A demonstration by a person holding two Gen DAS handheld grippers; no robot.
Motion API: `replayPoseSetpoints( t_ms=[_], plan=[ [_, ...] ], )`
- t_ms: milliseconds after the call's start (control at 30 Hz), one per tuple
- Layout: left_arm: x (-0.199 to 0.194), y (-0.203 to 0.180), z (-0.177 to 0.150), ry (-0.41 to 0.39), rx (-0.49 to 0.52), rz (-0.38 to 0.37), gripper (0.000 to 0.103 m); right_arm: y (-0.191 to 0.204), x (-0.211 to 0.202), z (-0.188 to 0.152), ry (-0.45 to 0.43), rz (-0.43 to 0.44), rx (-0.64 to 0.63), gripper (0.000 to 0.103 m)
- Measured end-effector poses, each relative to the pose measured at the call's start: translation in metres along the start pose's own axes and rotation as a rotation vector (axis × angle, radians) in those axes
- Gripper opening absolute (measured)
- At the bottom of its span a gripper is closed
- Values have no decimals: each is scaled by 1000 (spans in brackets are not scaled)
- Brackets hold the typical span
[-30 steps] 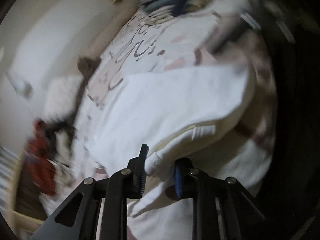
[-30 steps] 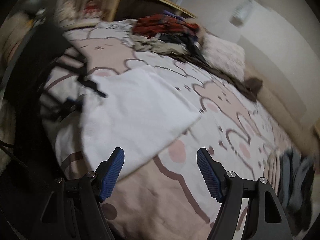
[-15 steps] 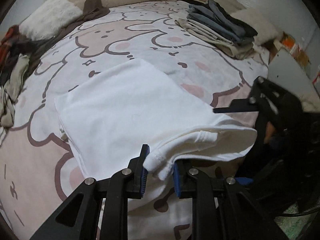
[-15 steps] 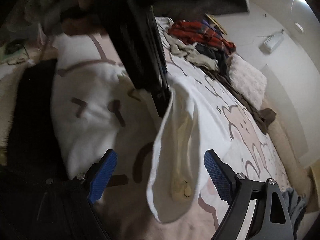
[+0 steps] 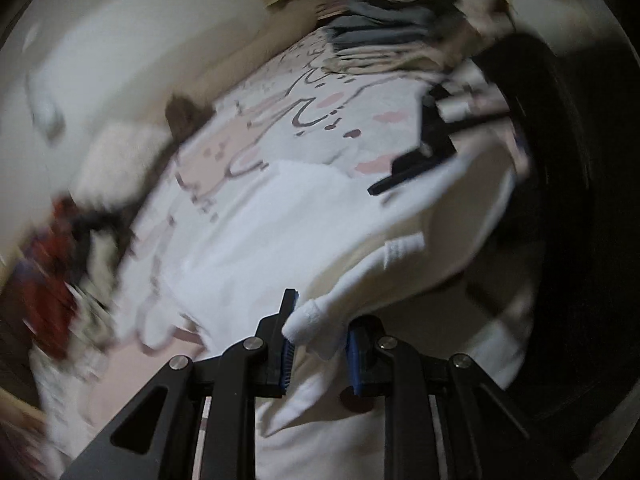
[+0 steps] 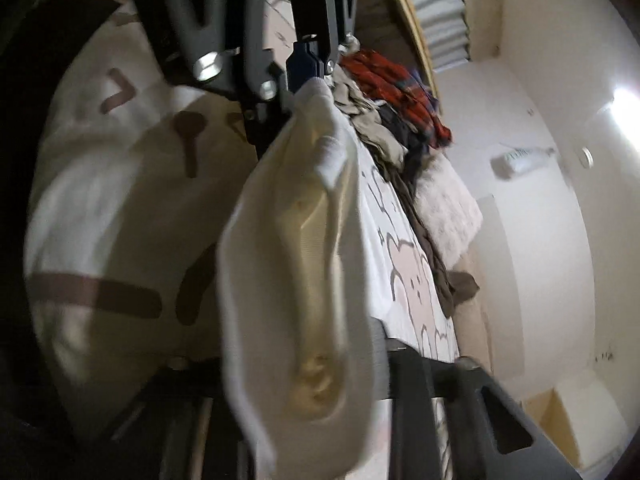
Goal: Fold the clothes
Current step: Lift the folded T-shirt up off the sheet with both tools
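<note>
A white garment [image 5: 280, 236] lies partly on the bed and is lifted along its near edge. My left gripper [image 5: 318, 340] is shut on its thick hem, which bunches between the blue pads. In the right wrist view the same garment [image 6: 296, 280] hangs in a fold from the left gripper [image 6: 308, 76] at the top and drapes down over my right gripper [image 6: 304, 396]. The cloth hides the right gripper's fingertips, so its state does not show. The right gripper also shows in the left wrist view [image 5: 432, 144], at the garment's far corner.
The bed has a pink and white cartoon-print cover [image 5: 304, 120]. A stack of folded clothes [image 5: 384, 40] sits at the far end. A heap of unfolded clothes, red plaid on top [image 6: 396, 88], and a fluffy white pillow [image 6: 448, 208] lie along the wall side.
The right gripper has moved in under the hanging fold, which now covers its fingers. The left gripper still holds the hem and has swung, blurring its view.
</note>
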State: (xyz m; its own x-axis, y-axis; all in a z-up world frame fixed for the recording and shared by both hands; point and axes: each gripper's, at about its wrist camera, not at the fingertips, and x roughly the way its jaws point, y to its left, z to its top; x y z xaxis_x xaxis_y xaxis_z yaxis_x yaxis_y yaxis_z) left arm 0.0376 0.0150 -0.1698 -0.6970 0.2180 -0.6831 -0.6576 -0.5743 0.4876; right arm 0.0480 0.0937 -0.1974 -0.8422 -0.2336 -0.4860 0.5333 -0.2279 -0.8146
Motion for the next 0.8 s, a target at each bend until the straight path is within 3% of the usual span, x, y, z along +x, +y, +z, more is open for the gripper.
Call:
replayPoseSetpoints(
  t_ms=[133,300,667,800],
  plan=[
    [3,-28,-12,7,181,97,34,-13,-4,0,-6,52,15,13],
    [13,-38,-23,10,282,228,59,-28,-5,5,-11,94,54,13],
    [32,1,-35,24,343,370,61,-32,-4,4,8,119,85,13],
    [36,1,-42,3,426,382,53,-35,-2,4,13,121,104,13]
  ],
)
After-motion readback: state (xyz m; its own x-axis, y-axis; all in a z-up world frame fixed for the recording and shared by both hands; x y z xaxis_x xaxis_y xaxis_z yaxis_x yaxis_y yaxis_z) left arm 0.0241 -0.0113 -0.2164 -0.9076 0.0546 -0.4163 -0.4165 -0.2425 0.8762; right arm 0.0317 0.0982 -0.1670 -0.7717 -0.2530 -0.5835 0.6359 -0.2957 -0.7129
